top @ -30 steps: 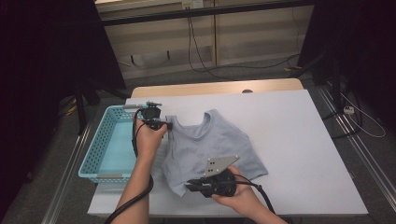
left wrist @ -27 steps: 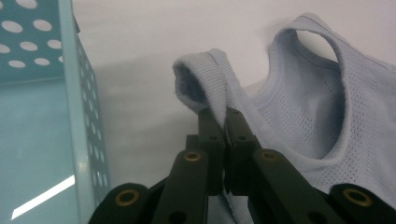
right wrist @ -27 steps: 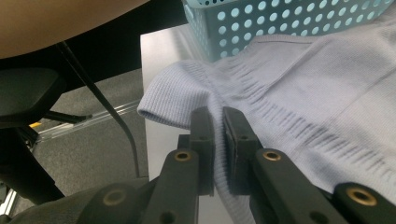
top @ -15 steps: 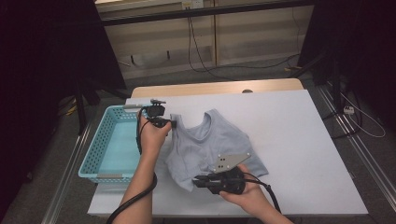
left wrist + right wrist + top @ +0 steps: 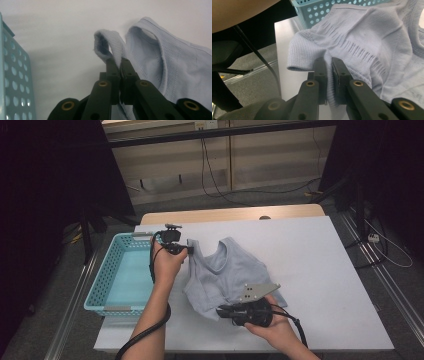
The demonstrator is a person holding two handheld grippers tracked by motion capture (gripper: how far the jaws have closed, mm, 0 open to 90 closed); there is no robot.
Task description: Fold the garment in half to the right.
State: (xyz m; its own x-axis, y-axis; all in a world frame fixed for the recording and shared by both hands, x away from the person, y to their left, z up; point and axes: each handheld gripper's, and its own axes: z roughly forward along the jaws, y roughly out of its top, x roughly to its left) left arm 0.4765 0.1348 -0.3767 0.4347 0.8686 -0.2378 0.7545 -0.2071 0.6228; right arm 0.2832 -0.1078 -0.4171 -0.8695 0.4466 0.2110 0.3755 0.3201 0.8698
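Observation:
A pale blue knitted tank top [image 5: 225, 272] lies on the white table [image 5: 320, 260], partly bunched. My left gripper [image 5: 190, 249] is shut on one shoulder strap [image 5: 111, 47] at the garment's far left corner, and the strap loops up between the black jaws [image 5: 119, 62]. Near the table's front edge my right gripper [image 5: 220, 310] is shut on the ribbed bottom hem [image 5: 312, 53], pinching a fold of it [image 5: 329, 61]. The rest of the top [image 5: 374, 37] spreads beyond those jaws.
A light blue perforated basket [image 5: 112, 275] stands at the table's left edge, close to my left hand, and its wall shows in the left gripper view [image 5: 12, 75]. Bare table lies right of the garment. Floor and cables lie beyond the table.
My right gripper has drawn the hem a little to the right along the front of the table, stretching the top. The left gripper has held its place on the strap.

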